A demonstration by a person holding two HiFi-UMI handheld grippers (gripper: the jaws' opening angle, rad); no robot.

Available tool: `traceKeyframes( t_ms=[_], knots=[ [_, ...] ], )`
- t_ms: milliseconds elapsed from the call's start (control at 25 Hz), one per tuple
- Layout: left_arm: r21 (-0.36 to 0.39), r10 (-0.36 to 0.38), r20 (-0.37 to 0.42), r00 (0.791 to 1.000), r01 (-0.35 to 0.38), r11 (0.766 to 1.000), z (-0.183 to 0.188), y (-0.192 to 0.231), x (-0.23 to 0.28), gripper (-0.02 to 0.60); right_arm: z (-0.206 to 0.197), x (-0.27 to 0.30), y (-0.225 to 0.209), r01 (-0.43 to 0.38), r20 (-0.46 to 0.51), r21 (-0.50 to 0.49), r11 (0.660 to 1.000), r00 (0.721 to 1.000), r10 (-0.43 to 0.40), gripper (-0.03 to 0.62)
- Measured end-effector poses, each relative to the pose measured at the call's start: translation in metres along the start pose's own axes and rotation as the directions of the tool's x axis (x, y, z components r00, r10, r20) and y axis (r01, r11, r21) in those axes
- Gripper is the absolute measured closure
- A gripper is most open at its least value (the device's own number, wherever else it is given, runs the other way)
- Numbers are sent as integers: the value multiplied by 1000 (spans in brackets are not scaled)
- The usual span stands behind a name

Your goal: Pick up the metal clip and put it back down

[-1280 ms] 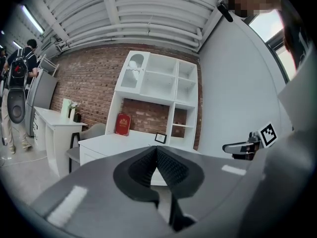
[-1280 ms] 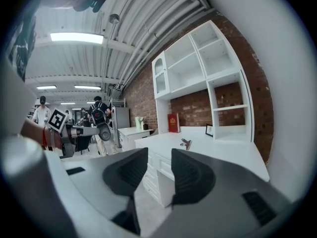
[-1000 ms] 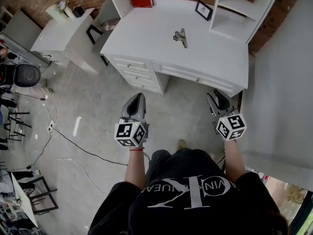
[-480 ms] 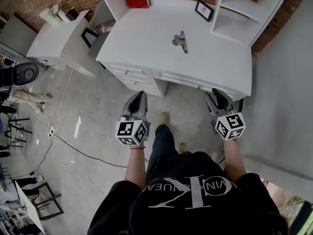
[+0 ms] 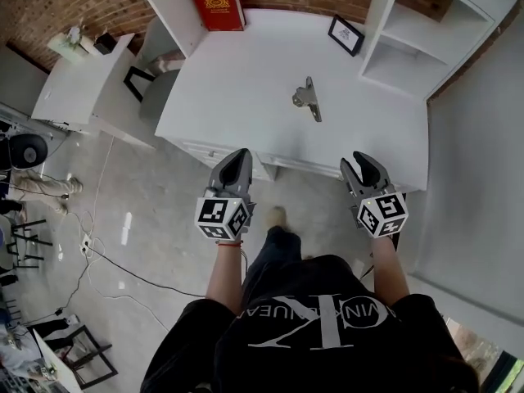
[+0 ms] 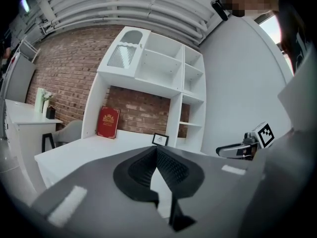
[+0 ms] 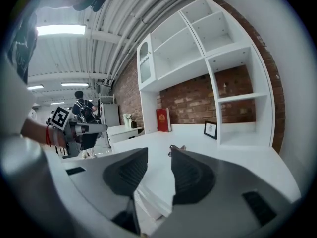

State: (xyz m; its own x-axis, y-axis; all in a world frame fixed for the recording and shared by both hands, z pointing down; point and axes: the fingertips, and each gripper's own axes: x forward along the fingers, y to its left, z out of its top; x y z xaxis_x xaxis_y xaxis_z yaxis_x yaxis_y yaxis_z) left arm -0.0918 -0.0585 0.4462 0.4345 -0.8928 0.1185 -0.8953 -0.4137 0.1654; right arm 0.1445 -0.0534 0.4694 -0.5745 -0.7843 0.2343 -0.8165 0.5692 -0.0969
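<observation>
**Entry: metal clip, approach stage, nothing grasped**

- Metal clip [image 5: 305, 98]: lay on the white worktop [image 5: 246, 72], about mid-surface, untouched and well ahead of both tools.
- My right hand-held gripper [image 5: 358, 162]: jaws partly apart with nothing between them. It hung by the worktop's near edge, the clip in line beyond.
- My left hand-held gripper [image 5: 237, 158]: jaws closed together, empty.
- Step, by my judgement: the reach, before pickup.
- Next move called for: carrying the right one forward and down over the clip, straddling it, then closing.
</observation>
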Motion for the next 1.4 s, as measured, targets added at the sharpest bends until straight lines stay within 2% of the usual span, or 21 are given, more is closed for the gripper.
traceKeyframes(
  t_ms=[400, 840, 1120, 1400],
  knots=[
    [-9, -88, -53, 995, 88, 996, 4, 50, 70, 574, 5, 75, -16, 58, -42, 36, 998, 998, -56, 476],
    [-16, -198, -100, 975, 197, 980, -6, 81, 119, 574, 3, 138, -25, 125, -93, 45, 991, 988, -120, 476],
    [-60, -209, -125, 970, 203, 977, -22, 84, 130, 574, -8, 163, -29, 120, -157, 24, 993, 981, -114, 476],
    [-86, -178, -148, 973, 166, 982, -34, 90, 143, 574, -21, 197, -40, 89, -214, 5, 996, 973, -86, 476]
  ],
)
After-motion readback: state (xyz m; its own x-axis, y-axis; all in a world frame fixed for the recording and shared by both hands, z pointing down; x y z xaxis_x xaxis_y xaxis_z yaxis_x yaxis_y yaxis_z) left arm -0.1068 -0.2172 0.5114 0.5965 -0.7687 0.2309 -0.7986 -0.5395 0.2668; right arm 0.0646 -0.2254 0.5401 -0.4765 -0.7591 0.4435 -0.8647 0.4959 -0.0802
